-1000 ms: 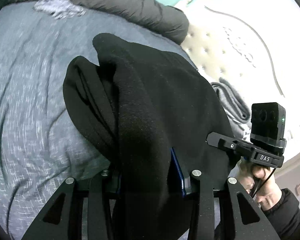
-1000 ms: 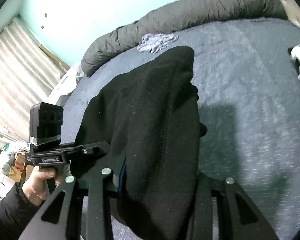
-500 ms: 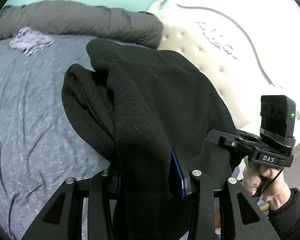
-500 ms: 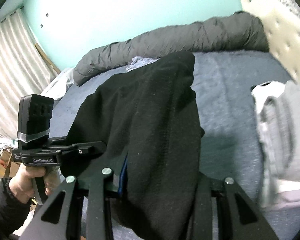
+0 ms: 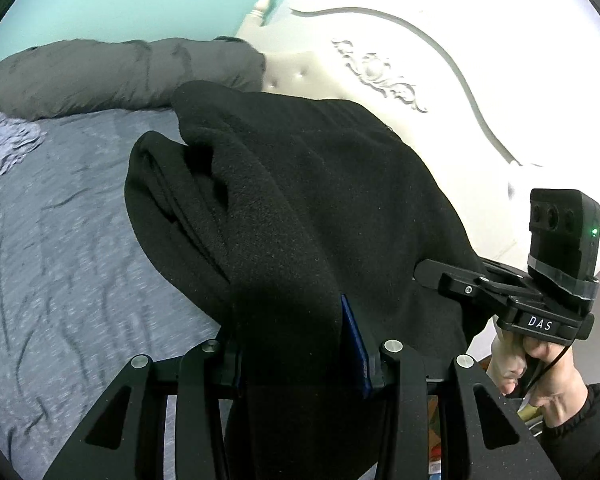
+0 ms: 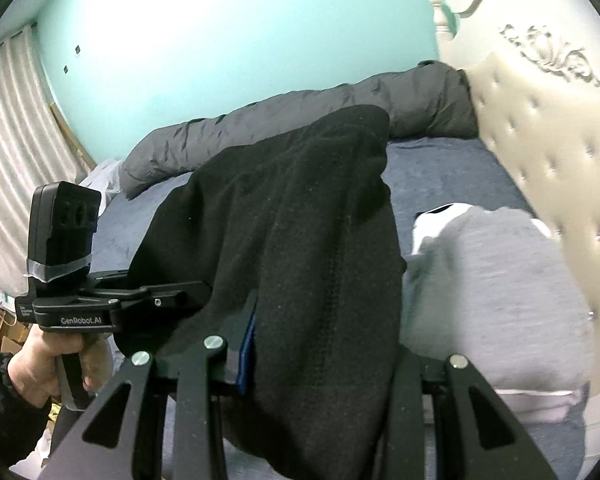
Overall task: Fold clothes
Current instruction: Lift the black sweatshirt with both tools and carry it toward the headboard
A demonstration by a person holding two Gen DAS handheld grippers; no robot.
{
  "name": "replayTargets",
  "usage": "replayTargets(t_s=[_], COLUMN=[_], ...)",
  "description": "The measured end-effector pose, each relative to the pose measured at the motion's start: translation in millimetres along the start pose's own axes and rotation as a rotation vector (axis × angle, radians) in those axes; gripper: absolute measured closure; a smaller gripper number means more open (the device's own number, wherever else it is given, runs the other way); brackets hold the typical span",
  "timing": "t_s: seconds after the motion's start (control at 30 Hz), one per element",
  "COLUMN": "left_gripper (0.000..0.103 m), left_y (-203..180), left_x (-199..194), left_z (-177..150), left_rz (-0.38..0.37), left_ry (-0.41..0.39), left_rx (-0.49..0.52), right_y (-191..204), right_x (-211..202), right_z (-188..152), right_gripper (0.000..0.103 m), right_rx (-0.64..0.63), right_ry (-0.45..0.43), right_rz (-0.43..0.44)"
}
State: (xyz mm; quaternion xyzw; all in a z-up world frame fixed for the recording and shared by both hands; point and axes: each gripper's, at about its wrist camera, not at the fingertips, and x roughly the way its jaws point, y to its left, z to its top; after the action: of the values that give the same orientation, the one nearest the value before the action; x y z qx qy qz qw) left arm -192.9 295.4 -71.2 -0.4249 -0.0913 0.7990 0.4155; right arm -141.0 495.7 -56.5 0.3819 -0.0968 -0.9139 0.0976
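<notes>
Here the black garment [image 5: 308, 208] drapes over both grippers, left [image 5: 300, 356] and right [image 6: 320, 352], jaws pinching it above the grey bed [image 5: 60, 260] beside a white headboard [image 6: 540, 128].

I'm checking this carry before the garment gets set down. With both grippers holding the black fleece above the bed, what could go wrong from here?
1. The black fleece hangs bunched over the left gripper and right gripper; its folds may come undone when lowered.
2. The grey folded clothes lie by the headboard; landing on them carelessly might topple them.
3. Loose cloth hides the fingertips, so a snag on release is possible.
</notes>
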Motion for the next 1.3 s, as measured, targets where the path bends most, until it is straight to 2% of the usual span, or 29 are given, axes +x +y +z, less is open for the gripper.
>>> replayTargets(t_s=[0.2, 0.57, 0.97, 1.23, 1.3], left_gripper=[0.060, 0.060, 0.060, 0.060, 0.057], left_y=[-36, -92, -113, -104, -100], left_x=[37, 105, 178, 215, 217], left_z=[22, 57, 81, 77, 77], left_rz=[-0.030, -0.035, -0.032, -0.017, -0.015], left_ry=[0.010, 0.039, 0.067, 0.094, 0.095], left_rx=[0.018, 0.069, 0.083, 0.056, 0.047], right_y=[-38, -108, -170, -189, -193], right_x=[-23, -41, -35, -15, -12], right_z=[10, 17, 4, -12, -18], right_gripper=[0.067, 0.067, 0.067, 0.067, 0.066], right_rx=[-0.009, -0.016, 0.007, -0.006, 0.008], right_ry=[-0.017, -0.029, -0.046, -0.014, -0.018], right_rz=[-0.055, -0.121, -0.155, -0.208, -0.209])
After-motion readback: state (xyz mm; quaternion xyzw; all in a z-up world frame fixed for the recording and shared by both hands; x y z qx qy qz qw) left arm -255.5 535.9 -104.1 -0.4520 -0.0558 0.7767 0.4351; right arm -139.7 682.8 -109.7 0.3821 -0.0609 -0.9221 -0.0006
